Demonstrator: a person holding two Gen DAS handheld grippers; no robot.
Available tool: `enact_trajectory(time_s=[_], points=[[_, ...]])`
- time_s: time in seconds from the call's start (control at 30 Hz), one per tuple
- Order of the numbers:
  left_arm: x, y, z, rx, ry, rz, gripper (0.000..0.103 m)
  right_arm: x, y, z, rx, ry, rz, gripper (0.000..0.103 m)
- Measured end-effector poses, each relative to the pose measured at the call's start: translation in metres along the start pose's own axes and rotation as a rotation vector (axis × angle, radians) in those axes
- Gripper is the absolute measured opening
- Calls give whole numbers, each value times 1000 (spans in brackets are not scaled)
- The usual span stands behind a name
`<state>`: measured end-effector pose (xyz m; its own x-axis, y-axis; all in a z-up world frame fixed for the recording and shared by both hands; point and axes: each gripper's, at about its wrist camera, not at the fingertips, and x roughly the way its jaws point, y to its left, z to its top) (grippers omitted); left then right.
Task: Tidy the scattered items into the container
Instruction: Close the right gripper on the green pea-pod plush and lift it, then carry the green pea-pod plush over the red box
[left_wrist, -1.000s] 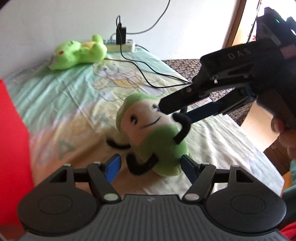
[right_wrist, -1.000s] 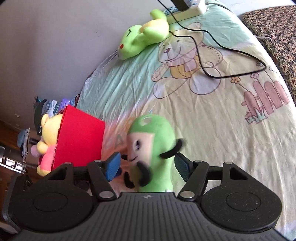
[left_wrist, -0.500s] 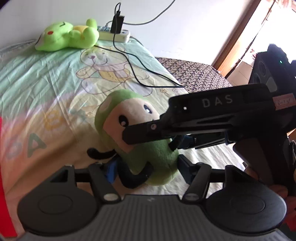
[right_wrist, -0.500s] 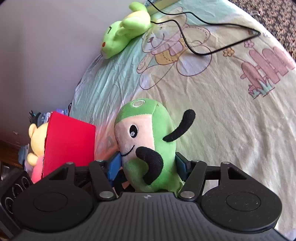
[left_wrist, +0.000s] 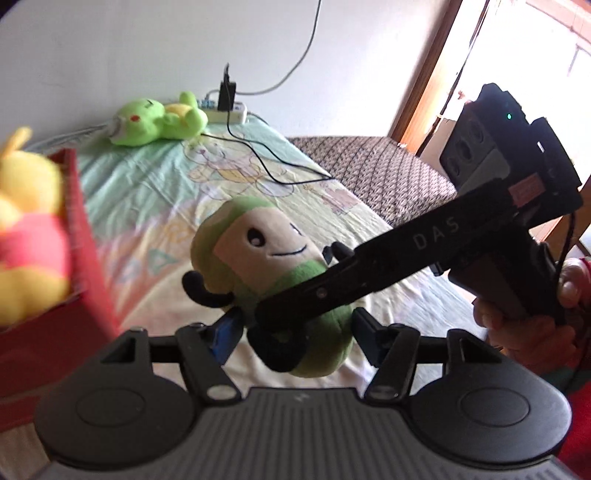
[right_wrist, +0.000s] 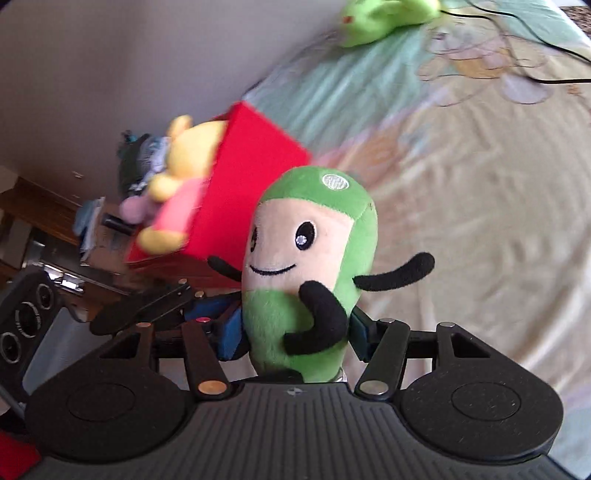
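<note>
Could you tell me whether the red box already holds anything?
Yes. A yellow plush in a pink top sits inside the red box, poking above its rim; anything beneath is hidden.

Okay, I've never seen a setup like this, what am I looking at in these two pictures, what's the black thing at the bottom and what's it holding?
Each picture comes from a camera on a hand-held grabbing tool; a person holds one per hand. The black shape along the bottom is the tool itself, with two fingers sticking forward. The left gripper and the right gripper have both just been closing on the same green plush toy, lifted above the bed sheet. In the left view, the other tool crosses in from the right, held by a hand. A red box holds a yellow plush toy. Another green toy lies near the wall.
</note>
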<state>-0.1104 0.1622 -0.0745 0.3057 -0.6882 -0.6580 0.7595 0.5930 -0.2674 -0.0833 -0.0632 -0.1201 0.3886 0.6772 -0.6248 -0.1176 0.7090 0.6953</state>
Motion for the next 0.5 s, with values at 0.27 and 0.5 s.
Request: enact_trajectory(time_s=[0.27,0.5], points=[[-80,35,-5,111,-121,-88,63,3,83,-24,-43,-146,-33,60],[-164,94,-9,185,-226,-180,63,31,171,-44,-70,-282,-87,60]])
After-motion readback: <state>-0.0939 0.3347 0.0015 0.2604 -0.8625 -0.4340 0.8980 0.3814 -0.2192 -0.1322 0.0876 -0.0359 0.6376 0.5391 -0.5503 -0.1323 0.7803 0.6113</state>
